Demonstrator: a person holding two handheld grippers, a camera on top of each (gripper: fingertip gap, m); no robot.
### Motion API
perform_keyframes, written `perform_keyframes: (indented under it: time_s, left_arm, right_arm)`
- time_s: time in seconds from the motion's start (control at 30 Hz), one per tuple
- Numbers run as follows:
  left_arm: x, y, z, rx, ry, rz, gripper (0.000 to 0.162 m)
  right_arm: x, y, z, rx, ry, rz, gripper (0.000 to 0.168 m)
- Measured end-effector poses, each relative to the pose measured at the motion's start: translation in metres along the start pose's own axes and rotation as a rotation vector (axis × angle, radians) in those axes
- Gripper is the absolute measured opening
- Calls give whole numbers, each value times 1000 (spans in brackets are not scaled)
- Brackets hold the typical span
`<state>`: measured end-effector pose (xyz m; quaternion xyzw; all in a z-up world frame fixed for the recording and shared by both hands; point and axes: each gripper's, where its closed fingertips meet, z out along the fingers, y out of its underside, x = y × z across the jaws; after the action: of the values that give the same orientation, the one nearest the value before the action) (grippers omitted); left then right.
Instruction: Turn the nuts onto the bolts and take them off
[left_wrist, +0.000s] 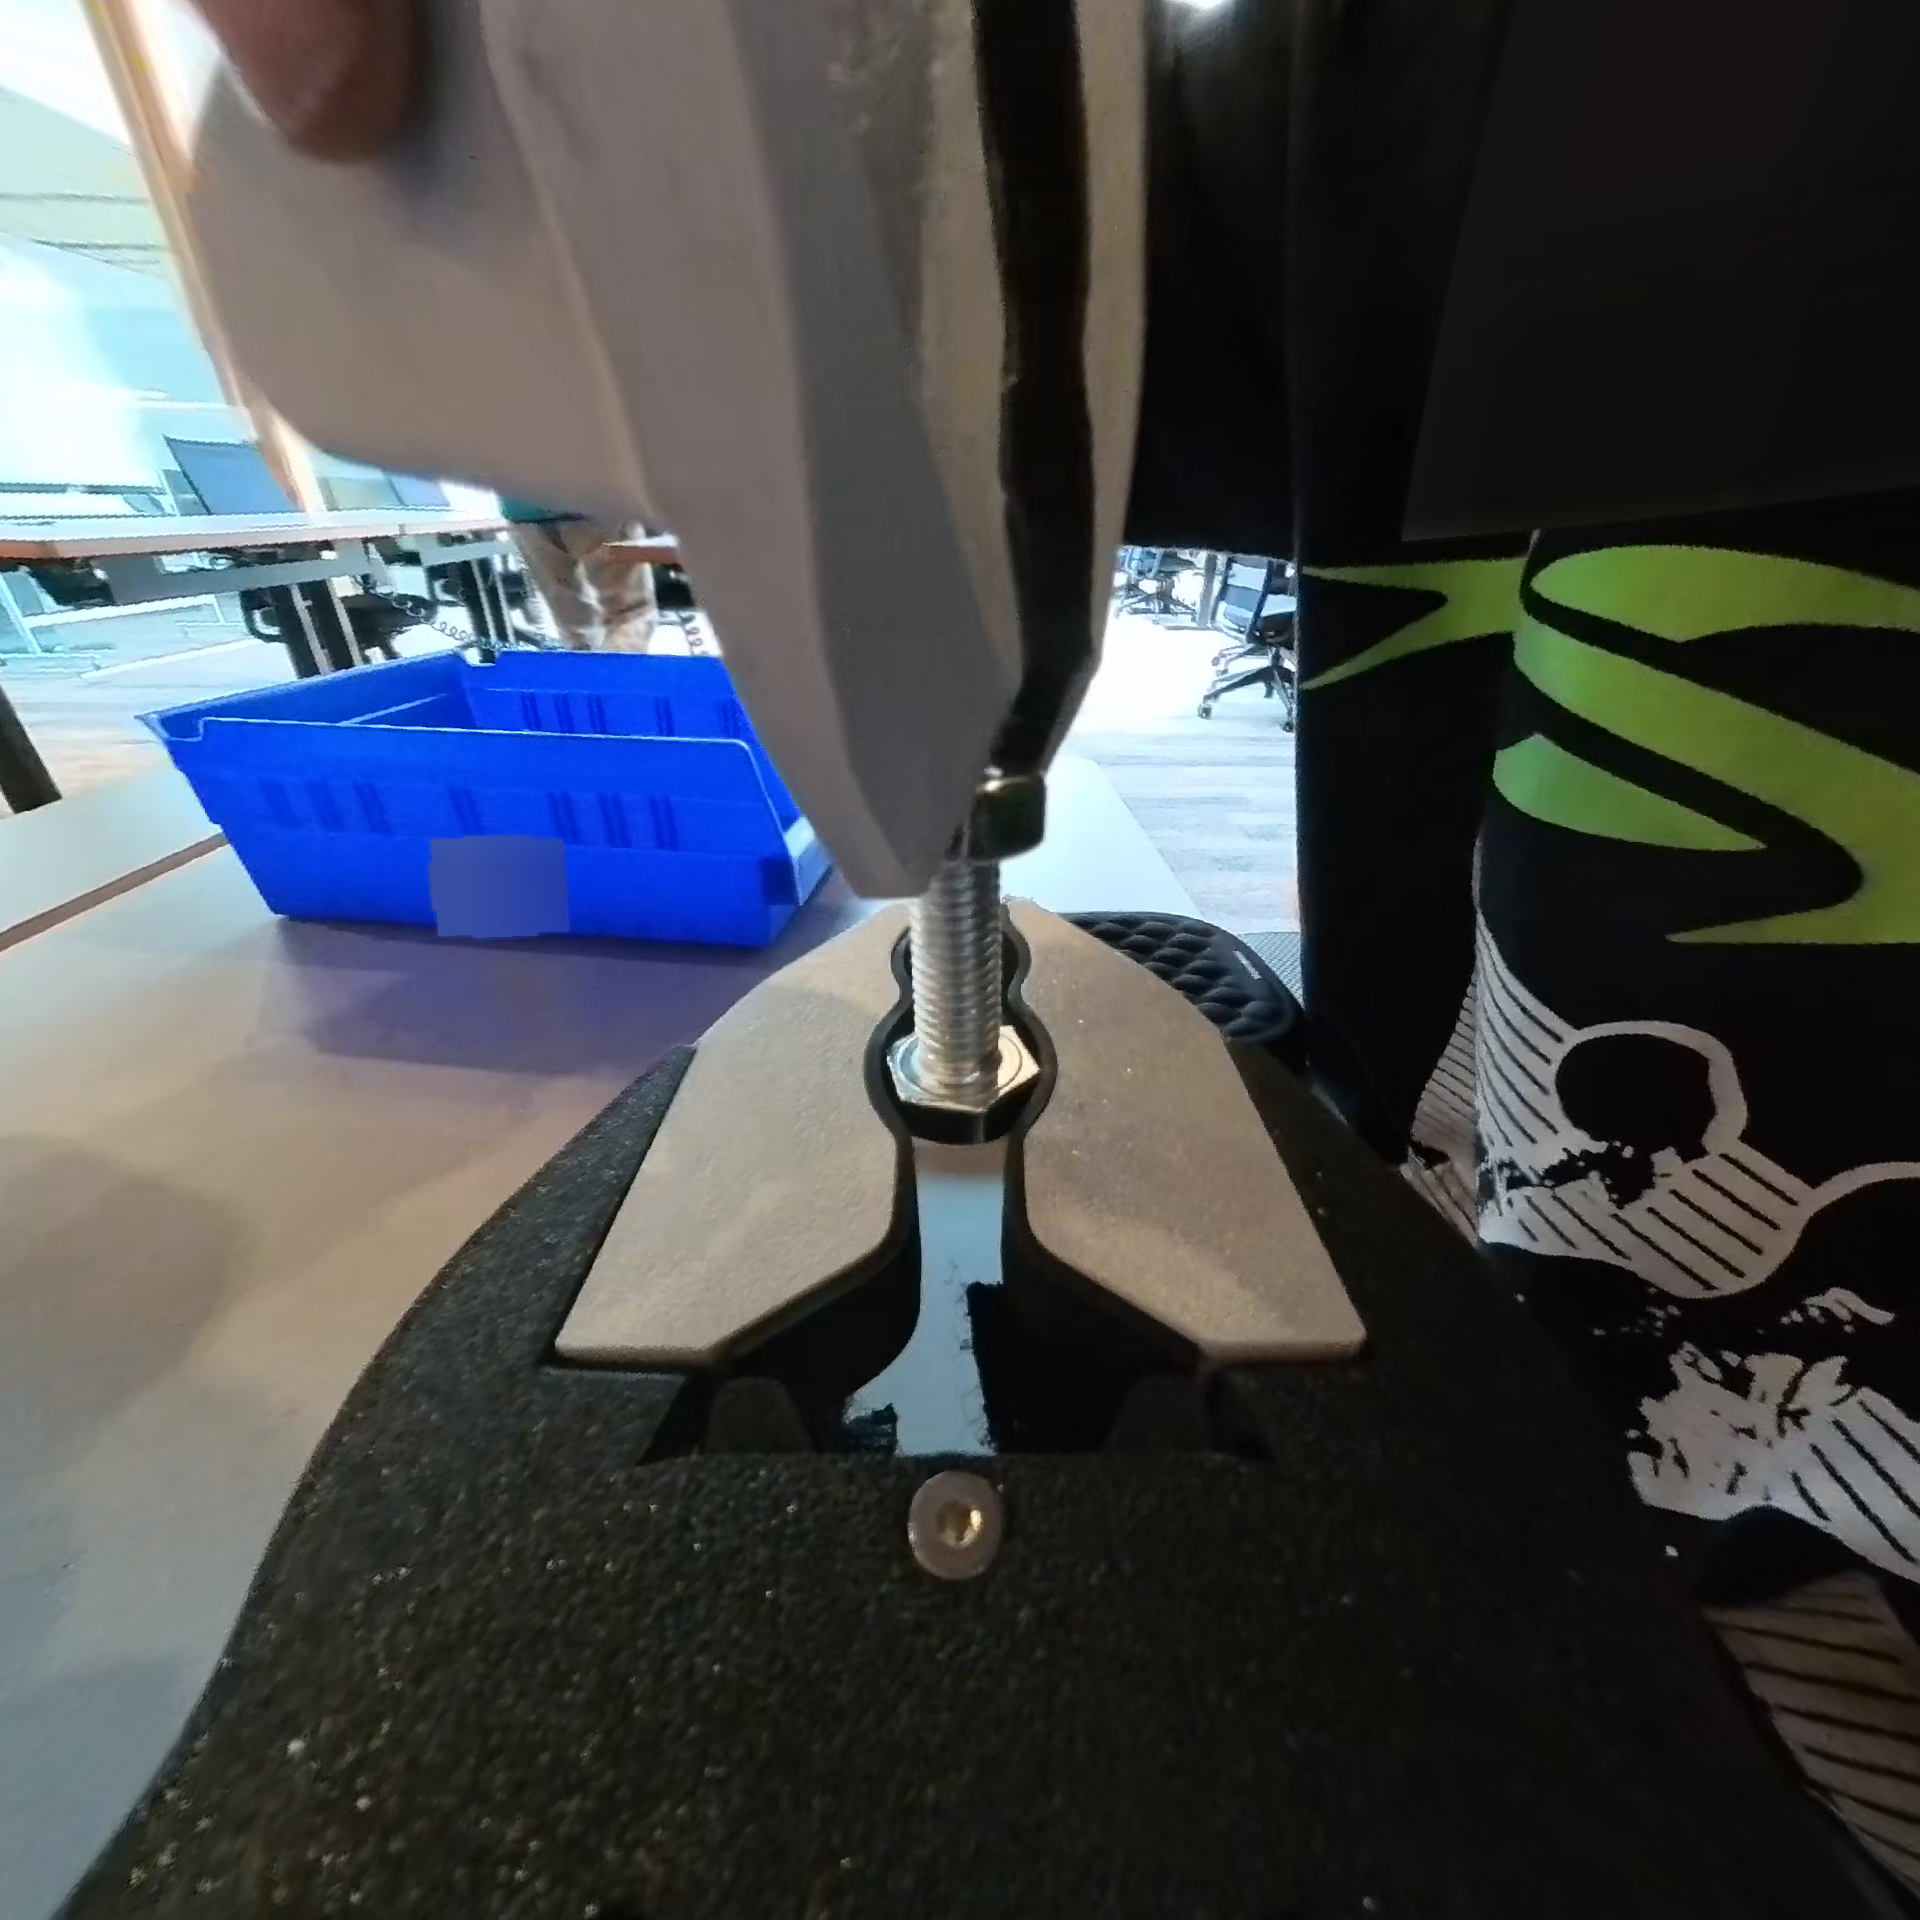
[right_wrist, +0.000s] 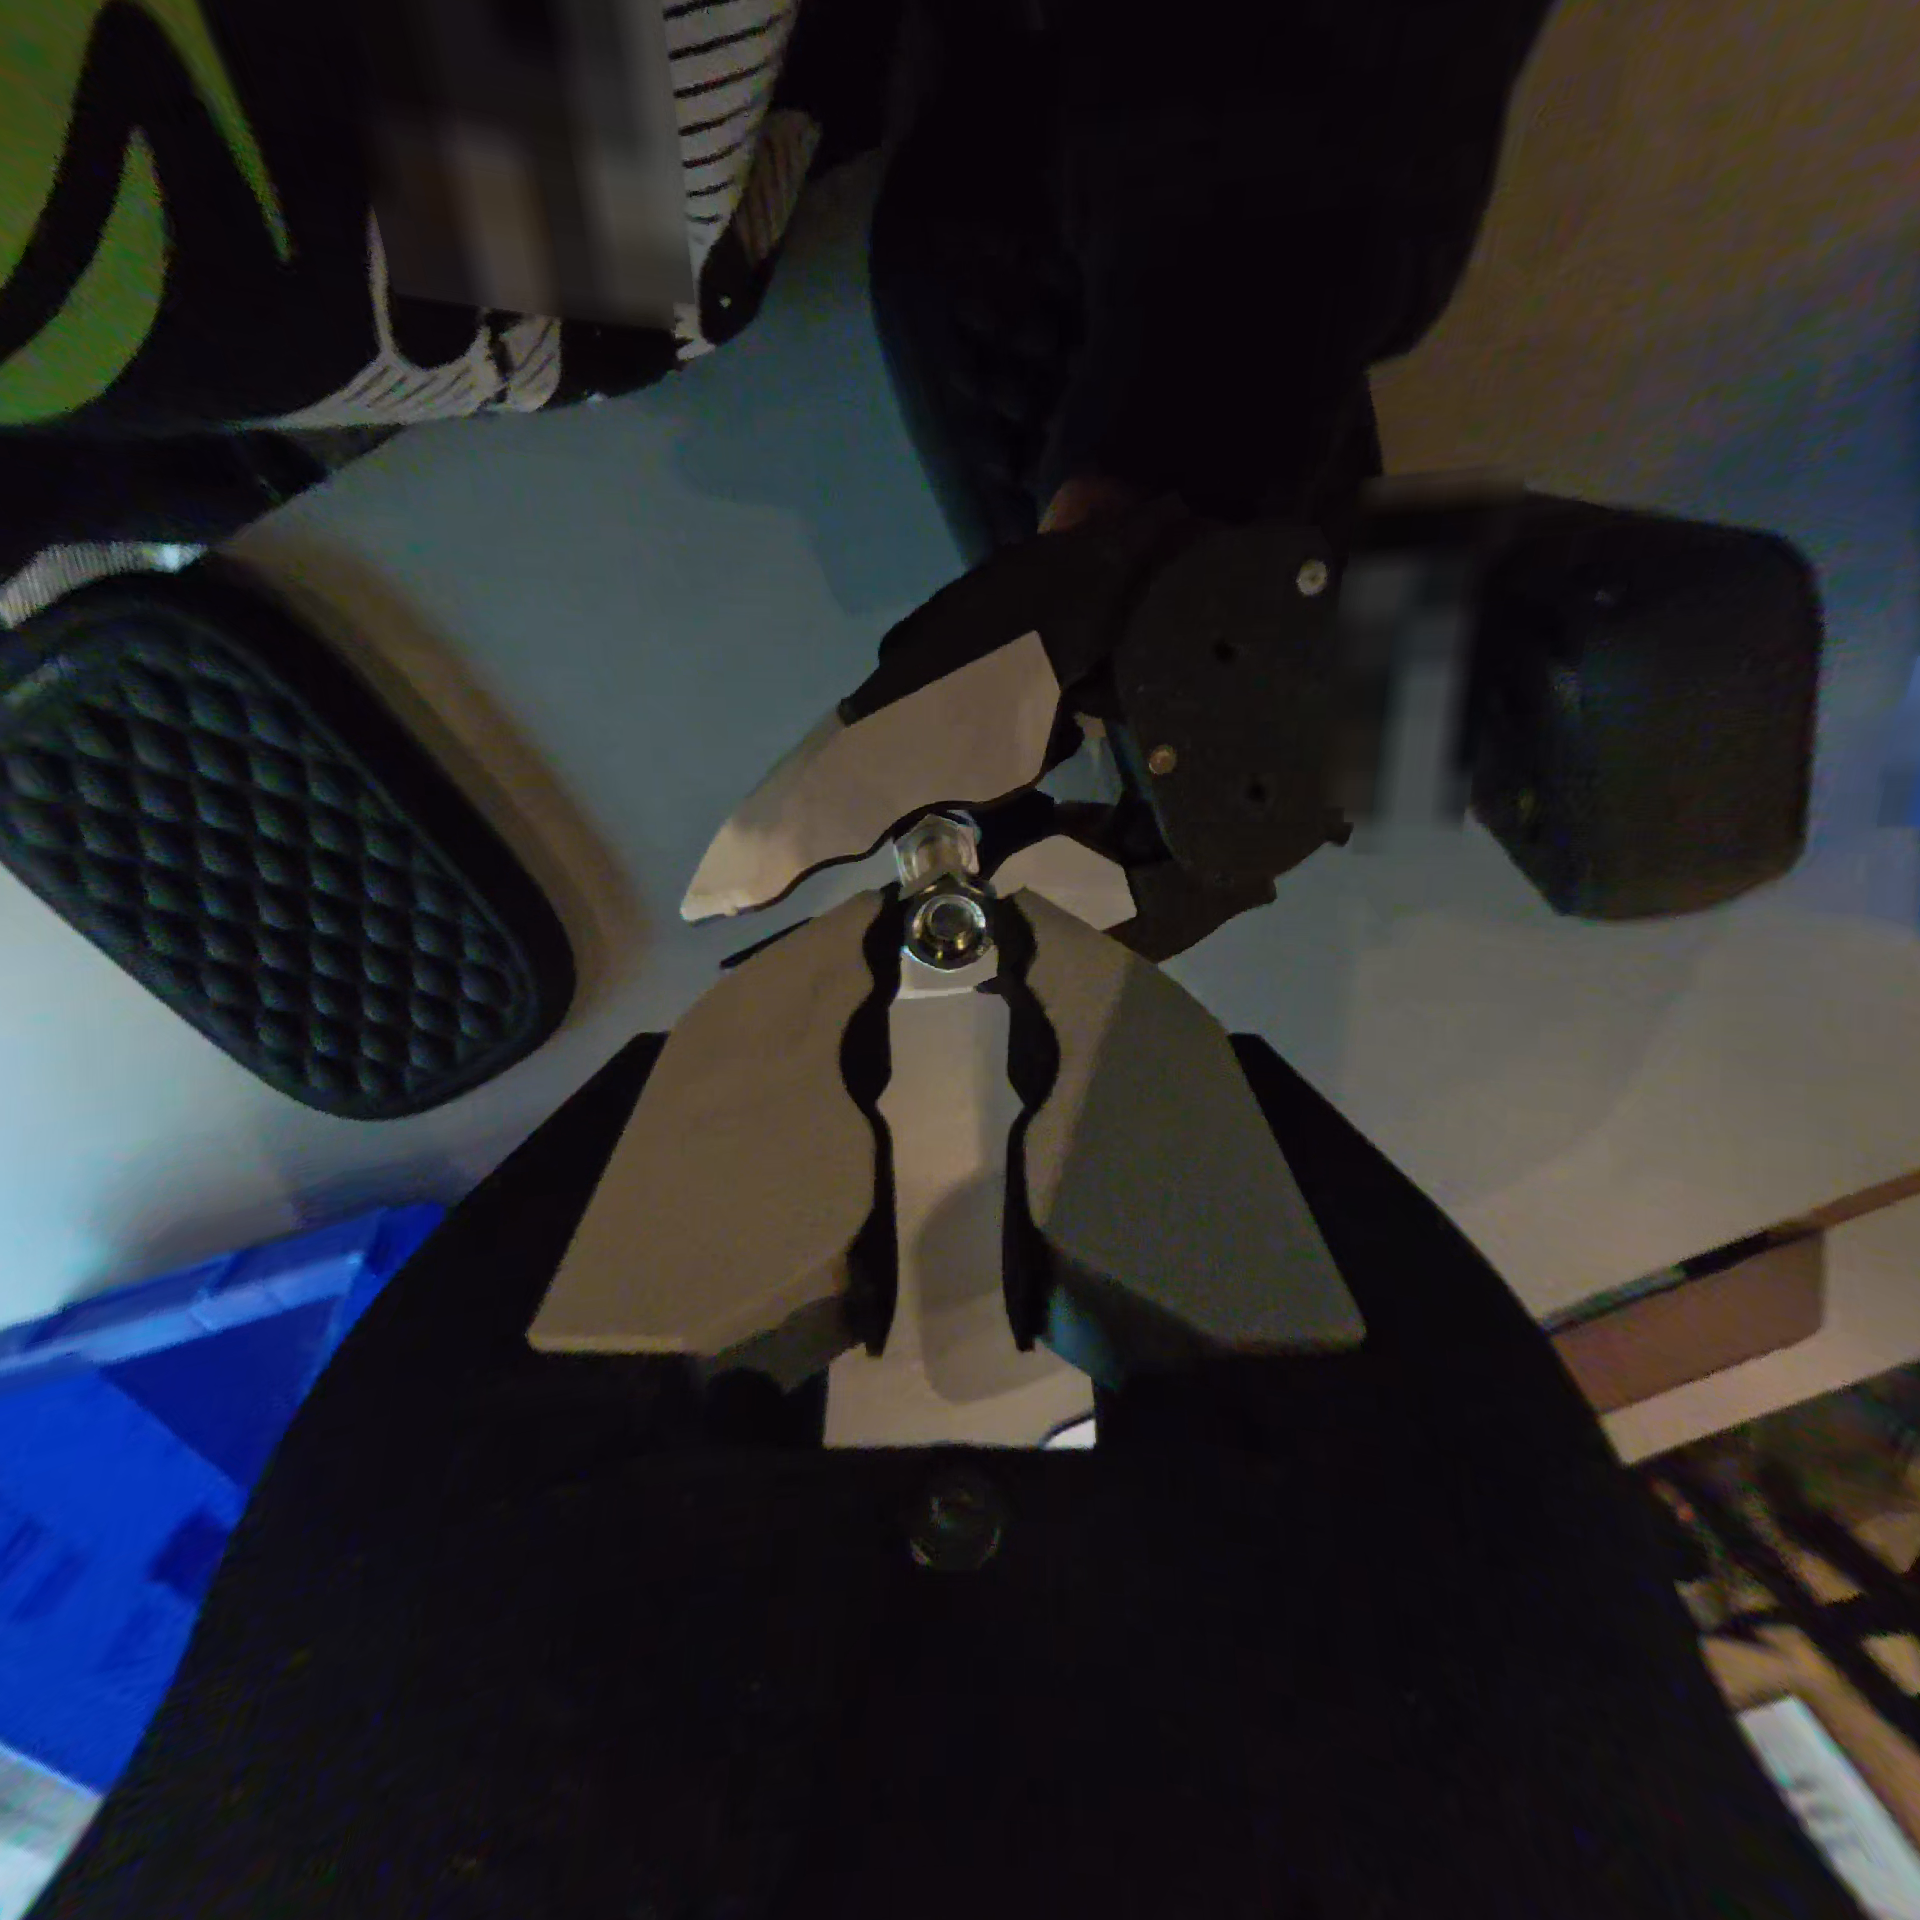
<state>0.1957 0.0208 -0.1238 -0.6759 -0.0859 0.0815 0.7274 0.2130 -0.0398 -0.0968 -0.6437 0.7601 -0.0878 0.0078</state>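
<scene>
In the left wrist view my left gripper (left_wrist: 961, 930) is shut on a silver bolt (left_wrist: 956, 987). It clamps the hex head (left_wrist: 961, 1099), and the threaded shaft stands up between the fingers. My right gripper (left_wrist: 971, 836) comes down from above, shut on a dark nut (left_wrist: 1010, 816) at the top end of the shaft. In the right wrist view my right gripper (right_wrist: 945, 906) looks down on the nut (right_wrist: 940, 925) held between its tips. One finger (right_wrist: 883, 758) of the left gripper lies just beyond the nut. The thread under the nut is hidden.
A blue plastic bin (left_wrist: 499, 821) stands on the grey table (left_wrist: 208, 1143) to the left; it also shows in the right wrist view (right_wrist: 135, 1403). A black mesh pad (right_wrist: 260, 862) lies near the table edge. A person's black, green and white clothing (left_wrist: 1662, 831) is close on the right. About 6 cm separates my left fingertips from my right.
</scene>
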Motion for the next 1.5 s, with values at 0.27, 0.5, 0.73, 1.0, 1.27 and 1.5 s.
perform_keyframes:
  time_s: [0.27,0.5,0.73,1.0,1.27,1.5]
  left_arm:
    - [-4,1,0,-7,-29,-3,11]
    - [-1,2,1,-13,-19,8,11]
    - [2,3,3,-21,7,9,12]
    - [4,2,2,-14,27,4,12]
    - [5,2,2,-14,35,2,12]
    - [-2,-1,-1,6,-8,-6,11]
  right_arm:
    - [-1,4,1,-48,65,683,17]
    - [0,-4,-1,45,65,764,37]
    - [-2,-3,-16,32,62,76,47]
    - [-10,-8,-5,-9,-89,-202,41]
    - [-6,-2,-2,-24,-120,-274,19]
    - [2,1,-4,-19,-56,25,17]
